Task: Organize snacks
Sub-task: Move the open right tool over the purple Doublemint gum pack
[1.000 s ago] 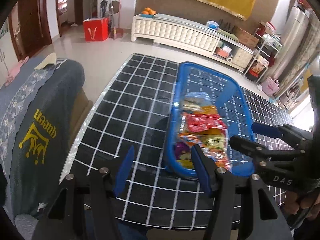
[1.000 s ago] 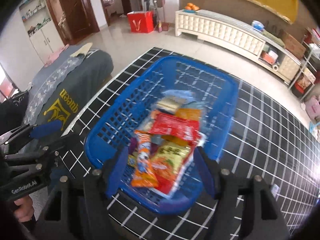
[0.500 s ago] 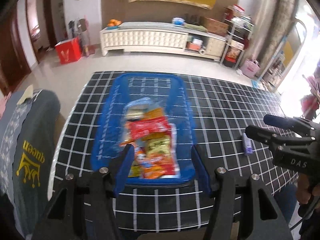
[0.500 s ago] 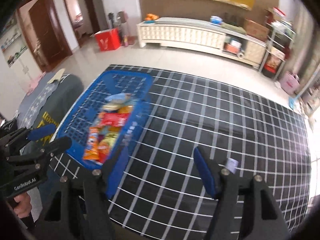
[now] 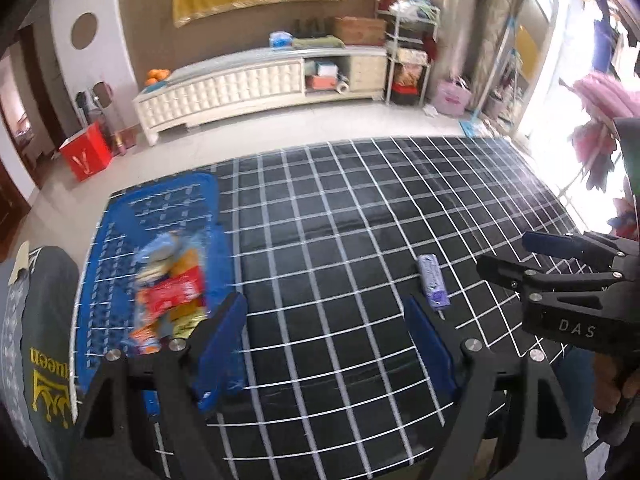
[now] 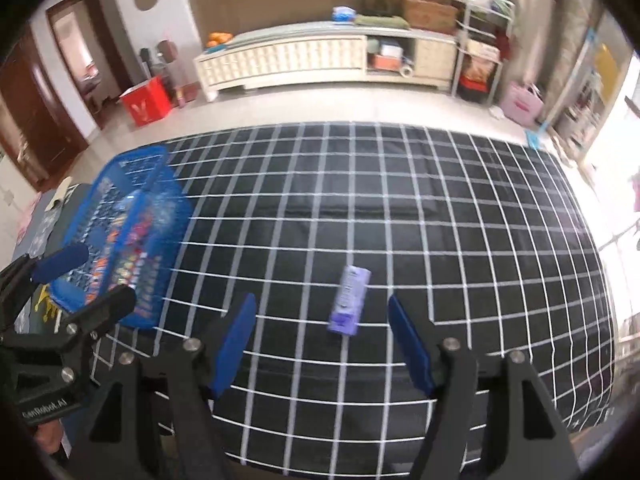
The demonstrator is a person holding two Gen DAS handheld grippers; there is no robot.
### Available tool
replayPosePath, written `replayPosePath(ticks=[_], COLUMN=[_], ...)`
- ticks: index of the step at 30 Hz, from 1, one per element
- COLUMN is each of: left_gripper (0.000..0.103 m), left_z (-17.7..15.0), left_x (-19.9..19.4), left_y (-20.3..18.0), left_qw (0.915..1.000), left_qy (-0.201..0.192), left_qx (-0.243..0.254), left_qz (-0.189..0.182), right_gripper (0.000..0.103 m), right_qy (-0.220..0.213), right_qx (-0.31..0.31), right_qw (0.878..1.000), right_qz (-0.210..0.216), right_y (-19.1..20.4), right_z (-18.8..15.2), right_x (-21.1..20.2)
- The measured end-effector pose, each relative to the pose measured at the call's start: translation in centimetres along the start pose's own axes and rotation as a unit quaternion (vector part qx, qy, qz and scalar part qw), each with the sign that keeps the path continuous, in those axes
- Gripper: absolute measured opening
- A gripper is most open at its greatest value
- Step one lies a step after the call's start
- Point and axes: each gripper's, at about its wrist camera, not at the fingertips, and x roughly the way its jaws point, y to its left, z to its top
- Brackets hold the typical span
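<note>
Lining up right gripper (image 6: 320, 340) over purple pack (image 6: 349, 301), well right of basket (image 6: 120, 216) | both tongs spread, empty, left gripper (image 5: 324, 344) idle | next: descend, pinch pack, carry to basket.

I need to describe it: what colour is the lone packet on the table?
Purple packet, best seen in the right wrist view.

Readable marks — three, one partly cut off

The right gripper (image 5: 560, 264) is showing "DAS" on its black body; the left gripper (image 6: 76, 280) is bearing what looks like "enRobot.AI"; the dark cloth (image 5: 44, 364) is carrying yellow "ueen" lettering, turned sideways, beside a crown — snack labels are blurring out.
</note>
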Motion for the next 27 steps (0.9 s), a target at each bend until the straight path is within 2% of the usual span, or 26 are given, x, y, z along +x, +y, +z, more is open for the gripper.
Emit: replayPosePath(ticks=[5,12,16,23,27], left_gripper=[0.079,0.079,0.079,0.079,0.079], left_z=[0.6,0.7,0.4,-0.4,-0.8], left_x=[3.9,9.3,11.6,14.1,15.3], left_y=[-2.5,-4.2,-4.0,-2.0,-1.0], left_qw=[0.9996,0.9983,0.9975,0.9956,0.9953], left_qy=[0.025,0.053,0.068,0.092,0.096], left_qx=[0.007,0.022,0.016,-0.015,-0.008], left_qz=[-0.006,0.009,0.013,-0.007,0.000], right_gripper=[0.079,0.080,0.080,0.080,0.080], right_qy=[0.017,0.048,0.066,0.085,0.096], right_qx=[0.012,0.033,0.045,0.041,0.042], right_qw=[1.000,0.998,0.997,0.995,0.994], right_qz=[-0.021,-0.025,-0.024,-0.016,-0.015], right_y=[-2.6,-4.9,-5.6,-4.9,-4.8], right_z=[-0.7,-1.2,-1.2,-0.8,-1.0], right_x=[2.6,6.5,8.8,11.7,13.0])
